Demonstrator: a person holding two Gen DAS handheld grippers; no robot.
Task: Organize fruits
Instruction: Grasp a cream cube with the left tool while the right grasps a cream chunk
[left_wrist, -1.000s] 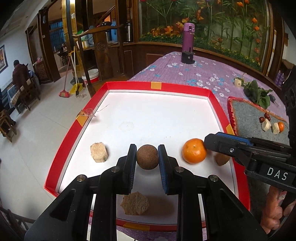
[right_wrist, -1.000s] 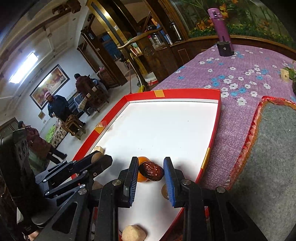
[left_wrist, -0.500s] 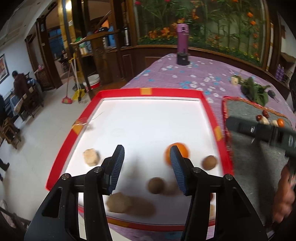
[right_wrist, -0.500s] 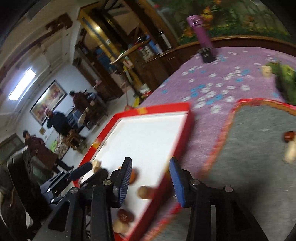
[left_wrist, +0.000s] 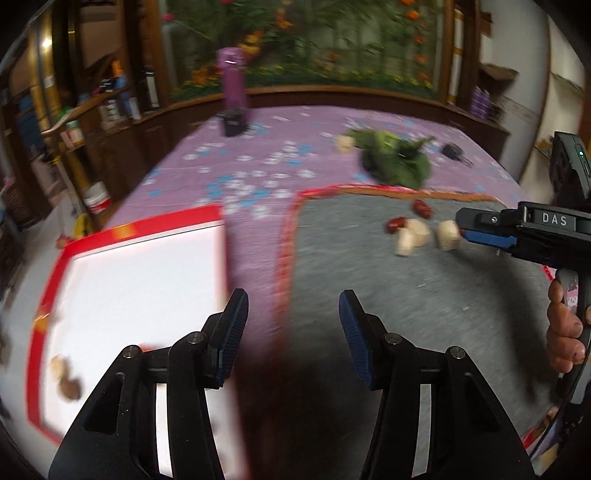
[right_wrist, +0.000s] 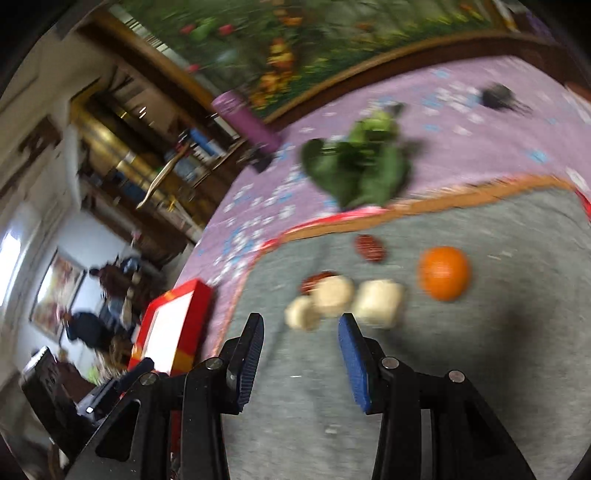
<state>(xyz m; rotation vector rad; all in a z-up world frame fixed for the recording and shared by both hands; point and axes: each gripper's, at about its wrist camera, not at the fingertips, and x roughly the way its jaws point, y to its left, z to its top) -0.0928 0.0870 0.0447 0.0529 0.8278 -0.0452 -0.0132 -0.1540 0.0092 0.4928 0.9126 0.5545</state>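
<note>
Both my tools are spread wide and empty — left tool (left_wrist: 291, 328) over the gap between the red-rimmed white tray (left_wrist: 136, 266) and the grey felt mat with red-orange edging (left_wrist: 406, 295), right tool (right_wrist: 301, 354) low over that mat. Fruits are split: small round orange (right_wrist: 444, 272), two dark red dates (right_wrist: 369, 248) and three pale beige chunks (right_wrist: 376, 302) sit clustered on the mat; a couple of brownish pieces (left_wrist: 68, 380) remain at the tray's near-left corner. Risk, as I judge it: frames are heavily blurred — a fast sweep could knock the touching chunks apart or roll the orange. The right tool's tips are just beside the chunks, so they crowd any new placement. Green leafy bunch (right_wrist: 360, 173) and purple bottle (left_wrist: 232, 83) stand farther back on the floral purple table (left_wrist: 258, 158), out of the way.
</note>
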